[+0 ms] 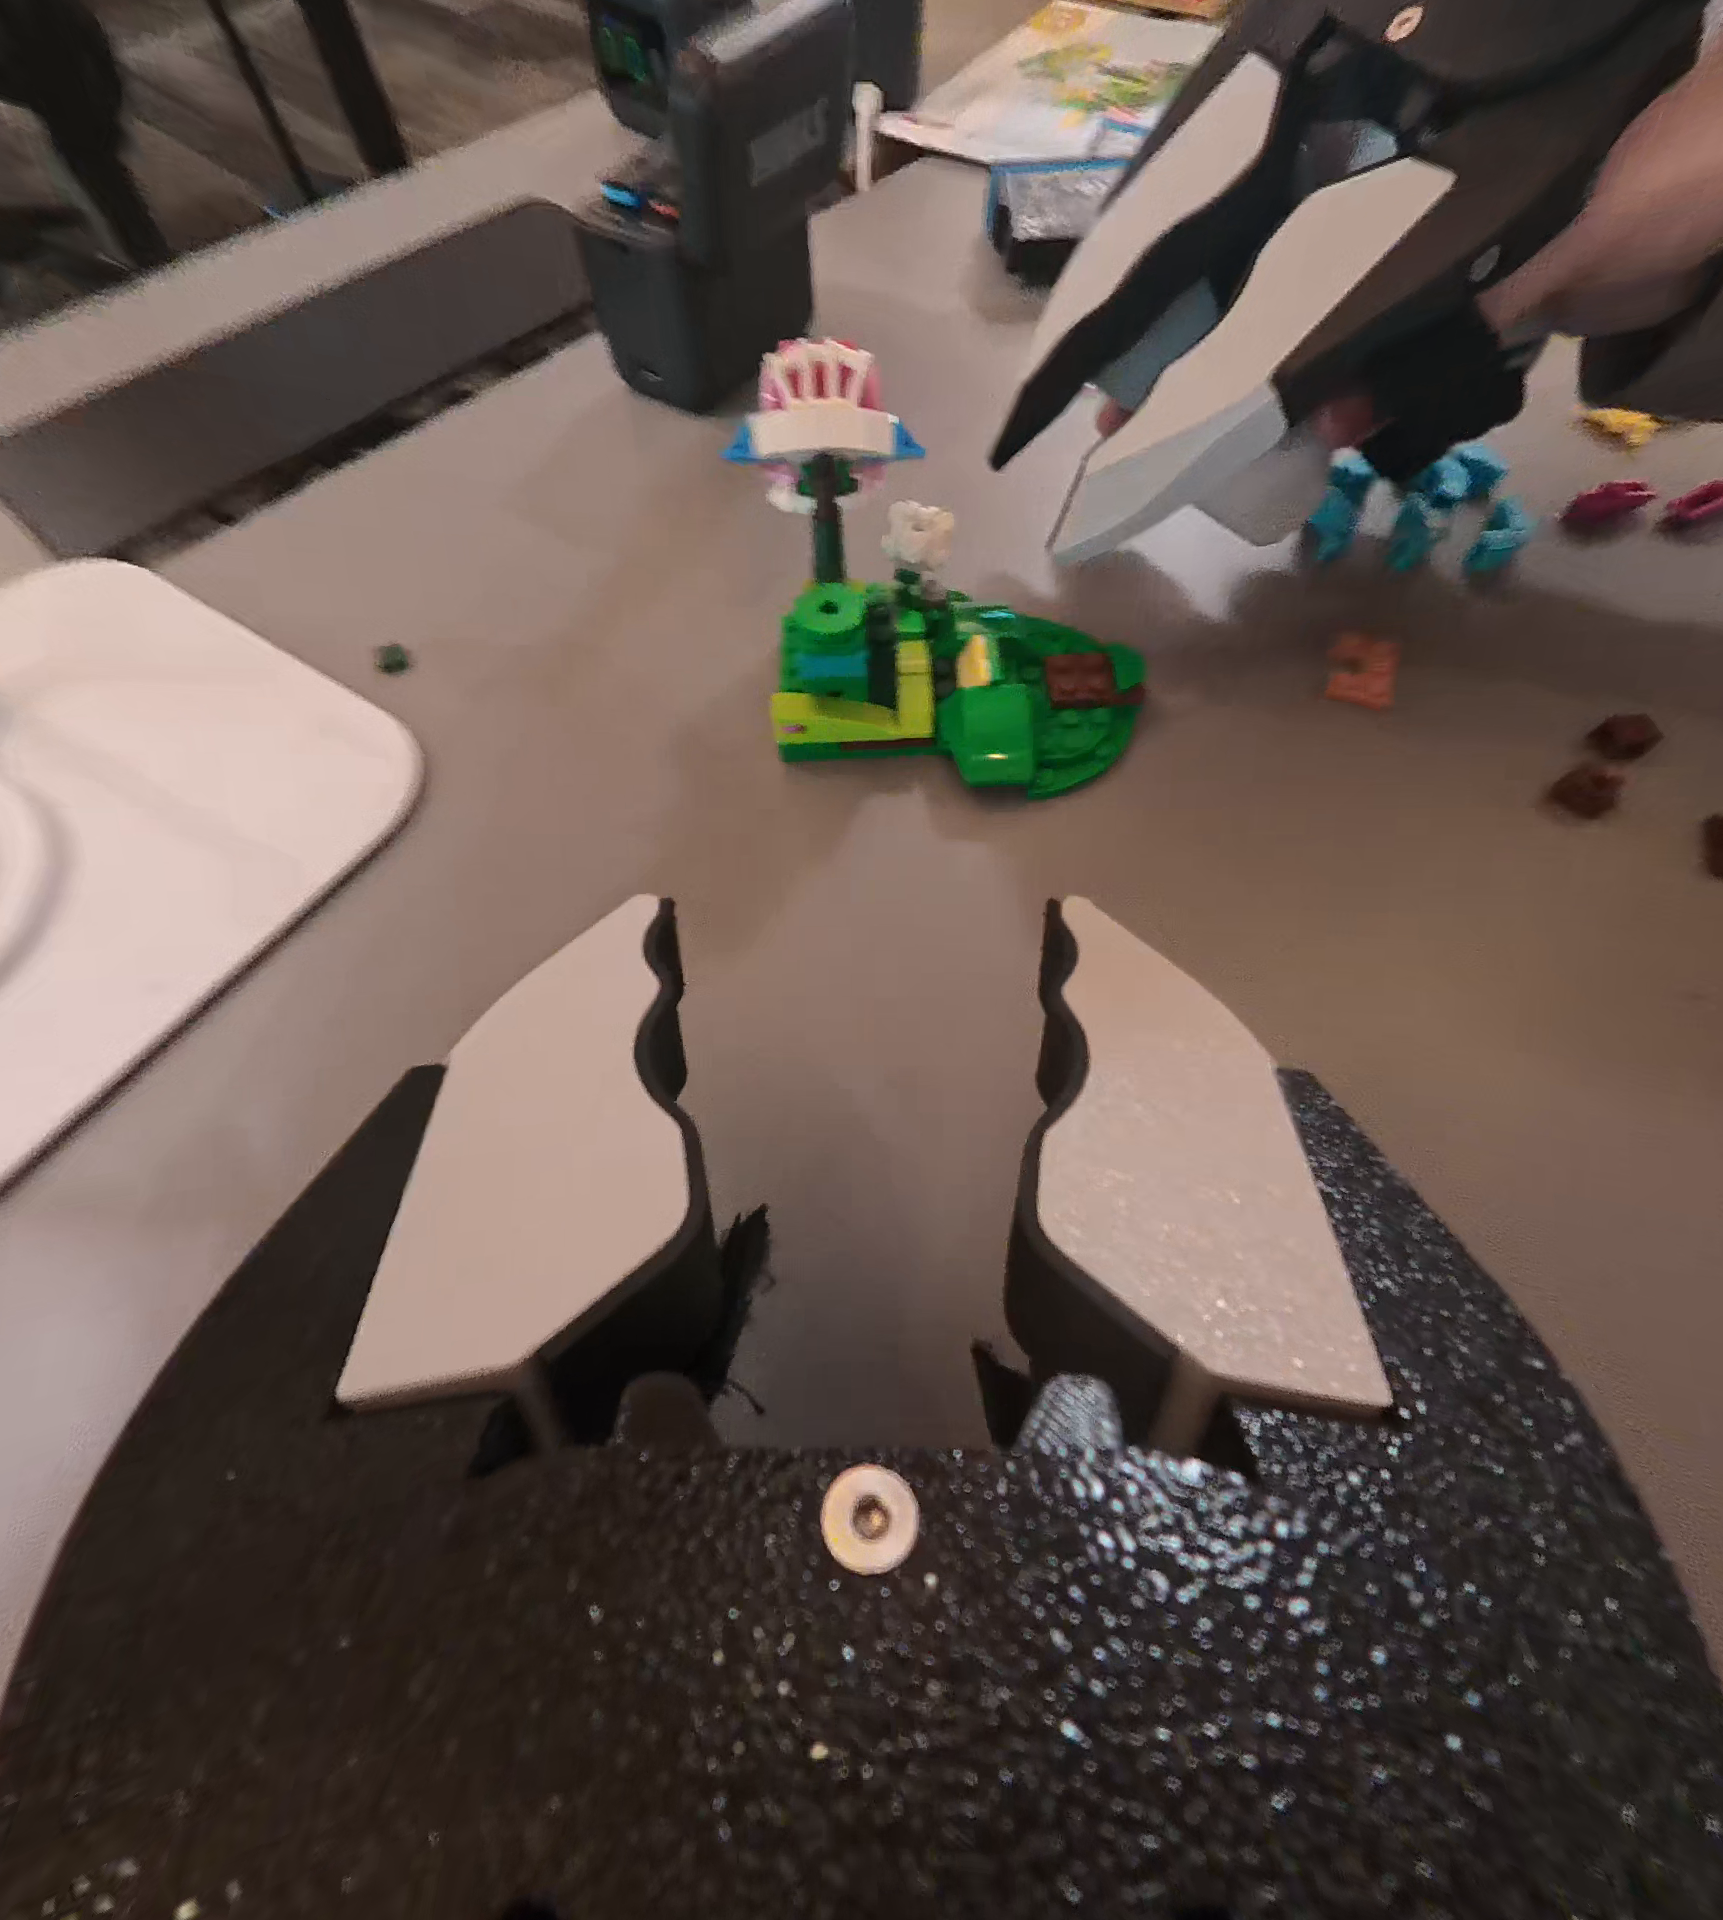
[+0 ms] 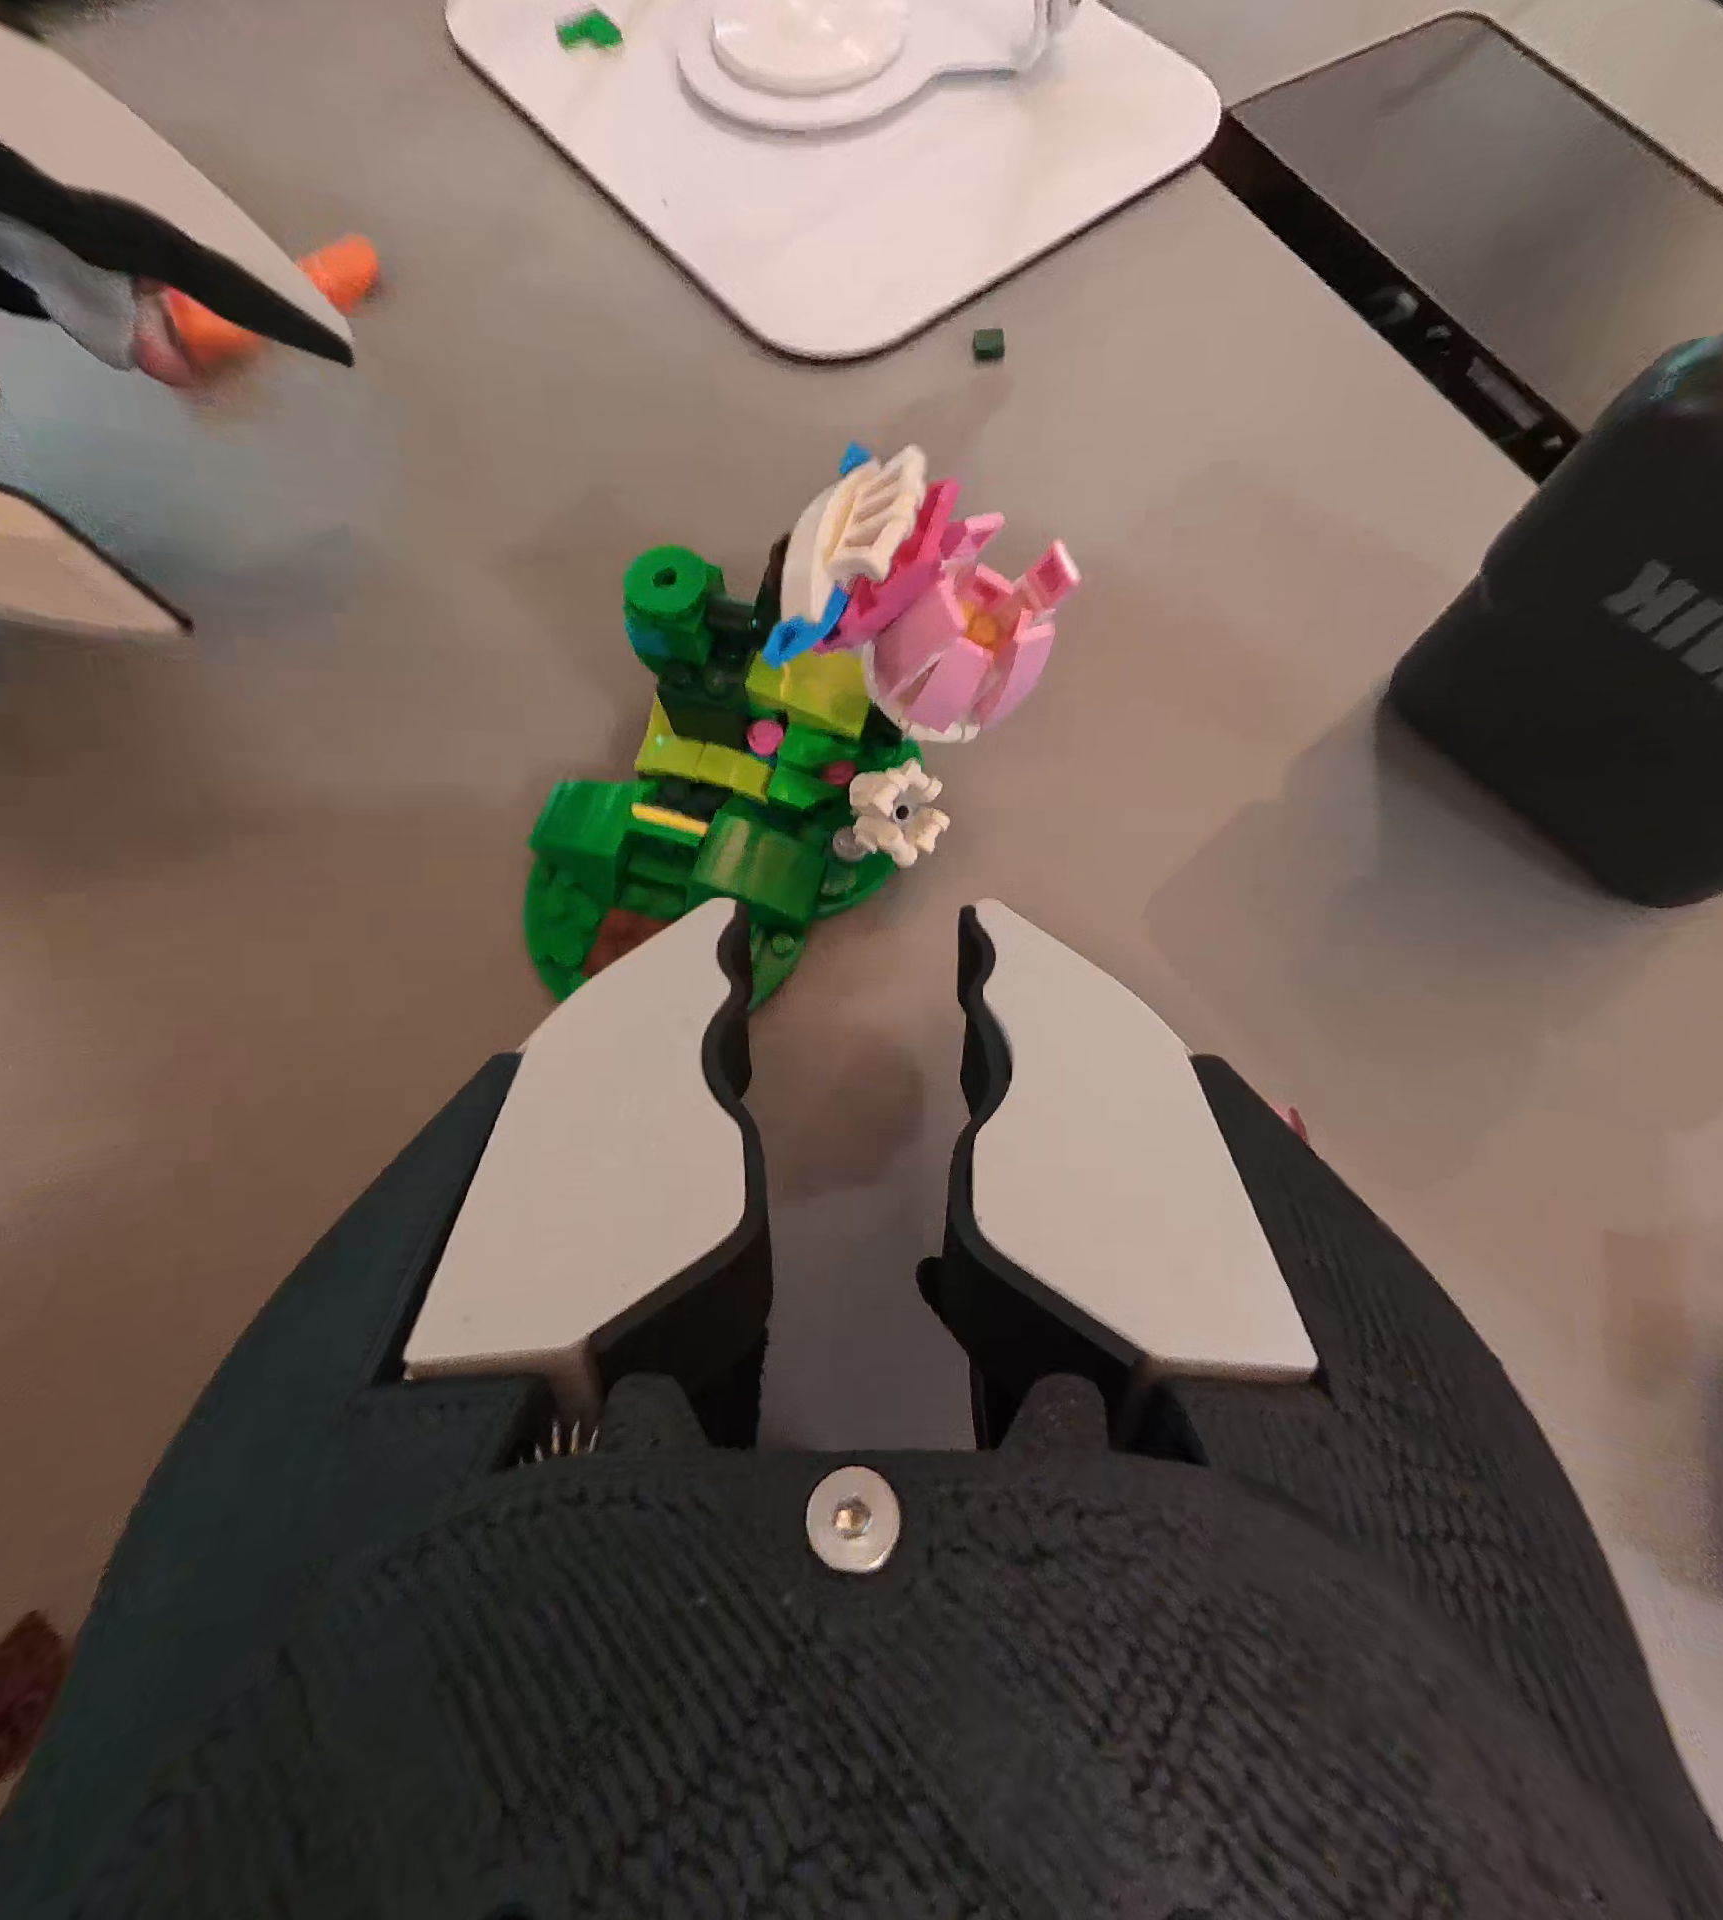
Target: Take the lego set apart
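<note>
Both claws gape empty: right gripper (image 2: 846, 940) just short of the lego set (image 2: 732, 769), at its 6 o'clock; left gripper (image 1: 857, 925) well back. Pinching the pink flower (image 2: 961, 655) alone could tip the unbraced base

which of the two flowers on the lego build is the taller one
The pink flower, on a dark green stem with a white piece across it, stands well above the base. The small white flower beside it sits much lower.

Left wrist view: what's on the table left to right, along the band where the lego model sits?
White mat → small dark green piece → lego model → orange tile → brown pieces.
</note>
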`<control>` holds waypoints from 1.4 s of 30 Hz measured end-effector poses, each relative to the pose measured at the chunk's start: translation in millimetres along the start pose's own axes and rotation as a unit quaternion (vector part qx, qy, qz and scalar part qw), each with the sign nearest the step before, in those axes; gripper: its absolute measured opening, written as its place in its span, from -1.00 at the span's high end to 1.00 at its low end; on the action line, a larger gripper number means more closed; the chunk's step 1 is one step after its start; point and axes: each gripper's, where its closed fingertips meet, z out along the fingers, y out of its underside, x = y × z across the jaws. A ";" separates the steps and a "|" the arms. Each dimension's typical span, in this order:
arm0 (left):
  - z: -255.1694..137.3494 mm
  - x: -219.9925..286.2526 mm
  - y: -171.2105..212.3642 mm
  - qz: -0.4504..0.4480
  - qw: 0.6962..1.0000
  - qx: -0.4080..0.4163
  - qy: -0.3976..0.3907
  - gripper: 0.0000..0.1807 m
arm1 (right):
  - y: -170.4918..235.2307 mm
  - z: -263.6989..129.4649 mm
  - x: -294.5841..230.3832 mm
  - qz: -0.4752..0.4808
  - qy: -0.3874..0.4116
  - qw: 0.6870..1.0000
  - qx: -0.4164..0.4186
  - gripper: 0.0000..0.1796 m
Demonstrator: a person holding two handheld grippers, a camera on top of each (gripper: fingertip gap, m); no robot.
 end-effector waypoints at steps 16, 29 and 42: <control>-115.7 -110.5 -37.2 -0.215 0.922 0.303 -0.112 0.53 | -24.1 15.9 -8.8 0.019 -0.073 0.997 0.019 0.48; -10.3 -17.9 -23.4 -0.118 0.988 0.104 -0.005 0.44 | -26.5 31.2 -43.5 -0.073 -0.075 0.994 0.002 0.51; 61.9 3.1 -12.9 -0.032 0.998 -0.045 0.000 0.33 | -40.6 32.1 -30.9 -0.039 -0.046 0.996 0.067 0.49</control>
